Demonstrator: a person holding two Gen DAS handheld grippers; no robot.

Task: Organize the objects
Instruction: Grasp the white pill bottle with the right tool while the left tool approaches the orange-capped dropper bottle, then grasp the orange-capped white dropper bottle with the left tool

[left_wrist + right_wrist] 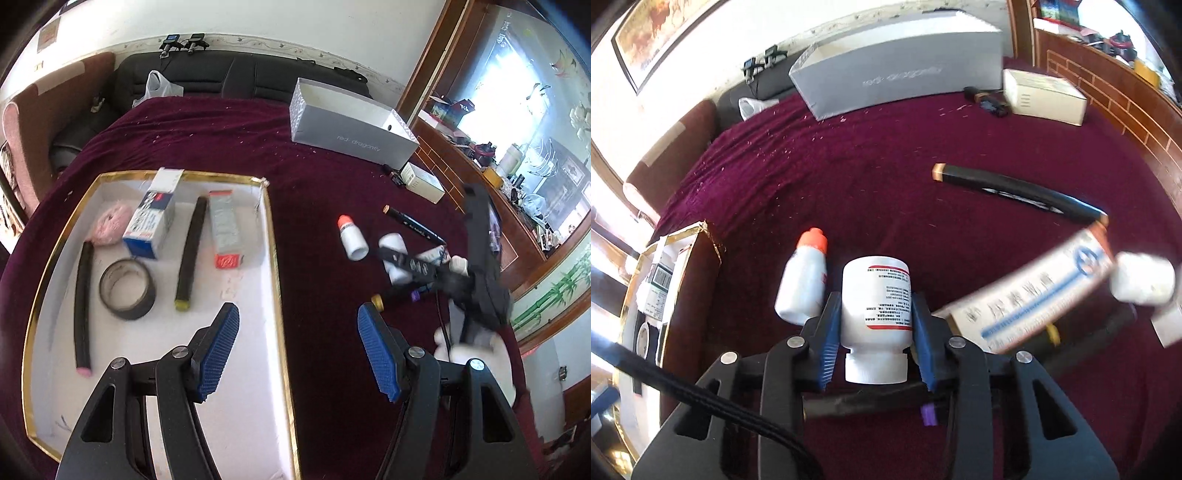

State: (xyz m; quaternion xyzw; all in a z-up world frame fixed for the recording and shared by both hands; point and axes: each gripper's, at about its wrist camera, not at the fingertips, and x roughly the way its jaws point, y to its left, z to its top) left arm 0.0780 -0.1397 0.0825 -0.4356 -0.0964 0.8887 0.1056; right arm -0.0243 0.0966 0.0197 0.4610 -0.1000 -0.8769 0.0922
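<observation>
A gold-rimmed white tray [275,258] on the maroon cloth holds a tape roll [127,288], two black sticks, a blue-white box [149,225], a silver-red box [224,232] and a pink puff [110,223]. My left gripper [295,350] is open and empty over the tray's right rim. My right gripper [874,334] is shut on a white pill bottle [875,306], cap toward the camera; it also shows in the left wrist view [397,258]. An orange-capped white bottle [805,280] lies just left of it, a white tube [1045,291] to the right.
A grey shoebox [905,70] and a small cream box [1043,96] stand at the far edge. A black marker [1015,194] lies beyond the tube; more markers lie under the right gripper. A wooden cabinet [1115,99] borders the right side.
</observation>
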